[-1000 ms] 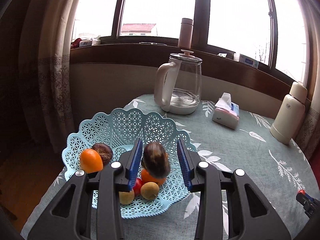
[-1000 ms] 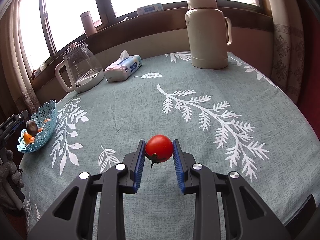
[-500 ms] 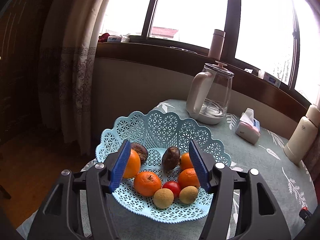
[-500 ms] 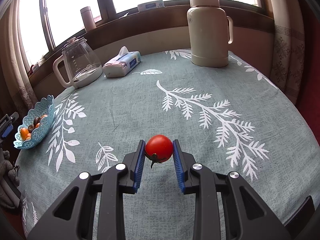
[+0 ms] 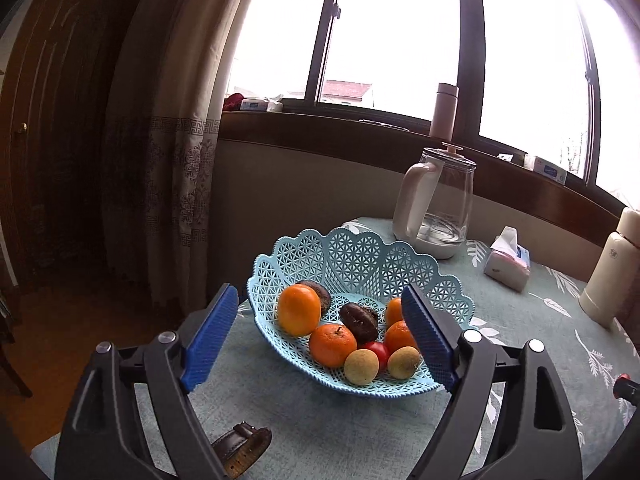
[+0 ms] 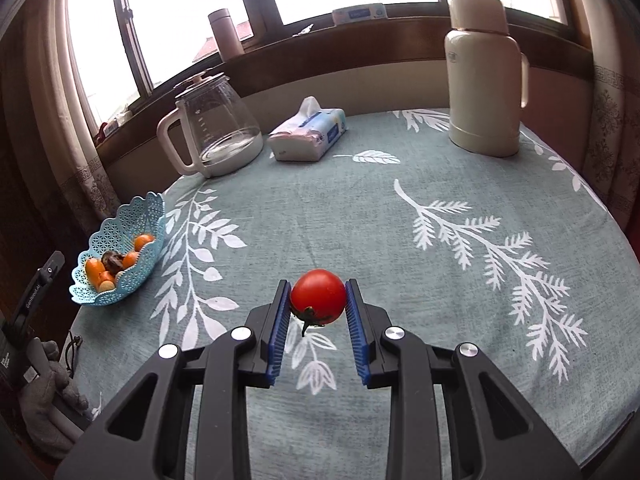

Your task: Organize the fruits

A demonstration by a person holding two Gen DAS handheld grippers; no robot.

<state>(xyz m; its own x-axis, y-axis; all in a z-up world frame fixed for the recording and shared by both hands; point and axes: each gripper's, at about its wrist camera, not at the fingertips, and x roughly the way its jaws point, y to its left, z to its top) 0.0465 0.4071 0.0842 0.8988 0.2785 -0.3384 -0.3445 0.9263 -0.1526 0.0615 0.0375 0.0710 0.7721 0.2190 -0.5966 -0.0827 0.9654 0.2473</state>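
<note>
Jaws of the right gripper pinch a red tomato between their blue ribbed faces, holding it clear of the worktop over its near middle, stalk end turned down and toward the camera. Jaws of the left gripper are spread wide with nothing between them, hovering just short of the blue lattice basket at the worktop's left edge.

The tomato is smooth, glossy and round, with a small dark calyx and a short stem. It looks soft-skinned, so too hard a squeeze on the way could probably bruise or split it, while too light a one could let it slip out and roll across the cloth. The basket is well apart from it, so the carry is long.

The basket already holds several oranges, two dark wrinkled fruits, a small red fruit and two pale tan ones, heaped toward the near rim. A tomato let go on that heap could roll over the low near edge, and the basket stands so close to the worktop's left edge that it might fall to the floor. The spread left gripper could also get in the way or nudge the light basket.

Further back along the far edge stand a glass kettle, a tissue pack and a cream thermos.
</note>
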